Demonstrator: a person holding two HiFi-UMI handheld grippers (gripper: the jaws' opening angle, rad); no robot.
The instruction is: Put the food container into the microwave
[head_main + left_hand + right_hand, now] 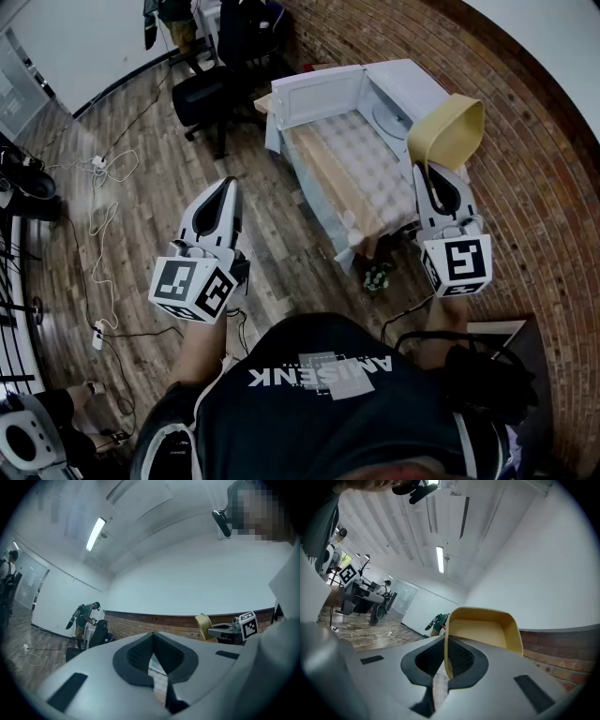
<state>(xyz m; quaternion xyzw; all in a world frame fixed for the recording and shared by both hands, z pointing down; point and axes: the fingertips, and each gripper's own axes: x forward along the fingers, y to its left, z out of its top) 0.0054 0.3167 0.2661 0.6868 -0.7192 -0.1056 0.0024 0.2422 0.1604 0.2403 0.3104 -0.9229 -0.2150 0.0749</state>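
1. Head view is showing the left gripper (pixel 225 187) hanging over the wooden floor (pixel 141 141), left of the table (pixel 323 178). Its jaws are meeting at the tips, with nothing between them.
2. One microwave (pixel 398 84) is sitting on the table's far end, its door (pixel 314 98) standing open to the left.
3. At the right, the right gripper (pixel 433 178) is clamping the yellow container (pixel 448 131) by one wall. The container is sticking up past the jaws, tilted, in the air and outside the microwave.
4. Counting: two grippers, one container, one microwave, one table.
5. The container is covering the microwave's right front corner, so that part is staying hidden. In the right gripper view the pads are cutting off the container's lower edge.
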